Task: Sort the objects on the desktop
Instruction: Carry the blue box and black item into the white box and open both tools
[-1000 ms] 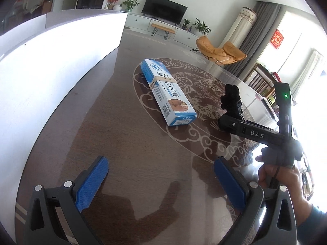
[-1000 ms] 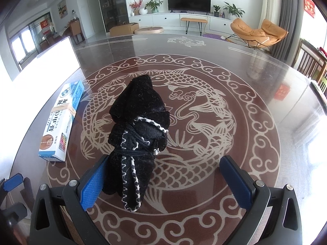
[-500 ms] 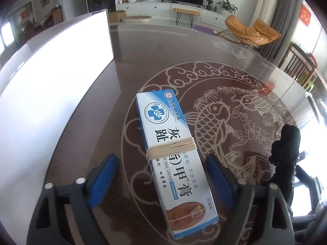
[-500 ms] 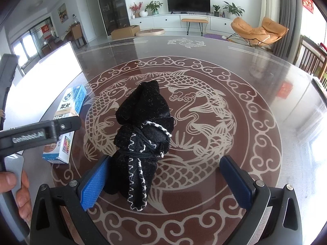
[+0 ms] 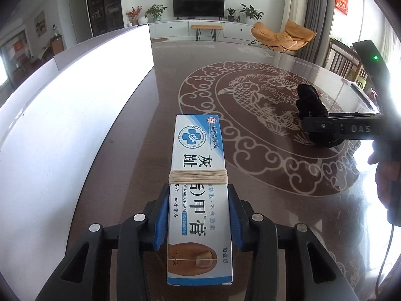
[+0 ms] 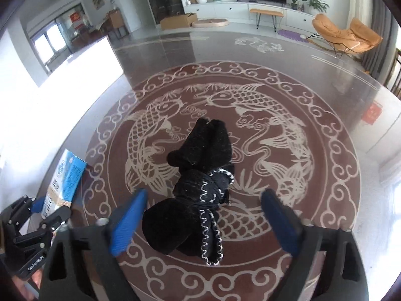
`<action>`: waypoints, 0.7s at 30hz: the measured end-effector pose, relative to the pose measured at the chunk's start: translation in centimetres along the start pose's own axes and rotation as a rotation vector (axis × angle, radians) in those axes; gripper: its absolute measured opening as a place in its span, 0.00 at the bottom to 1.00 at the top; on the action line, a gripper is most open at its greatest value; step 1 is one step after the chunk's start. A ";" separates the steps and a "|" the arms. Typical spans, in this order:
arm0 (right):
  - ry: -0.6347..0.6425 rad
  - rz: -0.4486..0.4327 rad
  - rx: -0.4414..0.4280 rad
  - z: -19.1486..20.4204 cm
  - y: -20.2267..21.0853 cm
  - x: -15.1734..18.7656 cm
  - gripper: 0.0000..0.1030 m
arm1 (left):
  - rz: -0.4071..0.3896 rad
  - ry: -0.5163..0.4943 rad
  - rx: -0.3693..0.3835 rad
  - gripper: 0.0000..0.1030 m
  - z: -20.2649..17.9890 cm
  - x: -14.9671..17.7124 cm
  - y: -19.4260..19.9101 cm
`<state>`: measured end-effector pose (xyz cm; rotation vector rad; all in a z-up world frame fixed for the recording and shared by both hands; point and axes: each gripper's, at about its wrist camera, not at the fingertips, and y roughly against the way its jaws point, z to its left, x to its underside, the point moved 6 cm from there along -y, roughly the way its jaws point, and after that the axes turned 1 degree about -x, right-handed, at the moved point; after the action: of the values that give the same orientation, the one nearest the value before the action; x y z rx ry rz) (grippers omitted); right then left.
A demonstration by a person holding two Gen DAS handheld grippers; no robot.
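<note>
Blue pads of the left gripper (image 5: 199, 215) are pressed on the cream box (image 5: 199, 188), at six o'clock. At three o'clock, the black cloth bundle (image 6: 198, 193) is straddled by the spread right gripper (image 6: 203, 222); closing seems needed next.

A home living room is showing here: straight ahead of the jaws, a flat-screen television (image 5: 198, 4) is sitting above a long white media cabinet (image 5: 225, 28) with potted plants (image 5: 156, 11), an orange lounge chair (image 5: 283, 36) is standing ahead to the right, and a glossy dining table (image 6: 250, 57) with a koi inlay (image 6: 225, 155) is spreading beneath them.
</note>
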<state>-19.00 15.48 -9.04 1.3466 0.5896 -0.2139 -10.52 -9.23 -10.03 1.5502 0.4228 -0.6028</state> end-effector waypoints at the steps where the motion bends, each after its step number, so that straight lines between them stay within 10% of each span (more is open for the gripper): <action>1: 0.063 -0.011 0.035 0.4 0.2 -0.1 0.35 | -0.008 0.007 0.008 0.40 0.1 0.2 0.5; 12: 0.180 -0.125 -0.065 7.5 8.2 -2.8 0.33 | -0.235 0.210 0.136 0.40 5.2 -3.9 11.8; 21: 0.362 -0.178 -0.349 28.2 9.7 -9.1 0.33 | -0.262 0.361 -0.095 0.40 21.7 -5.0 16.1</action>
<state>-14.23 -10.88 6.87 0.9972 1.0047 -0.0064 -7.38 -31.53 5.72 1.5256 0.9260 -0.4932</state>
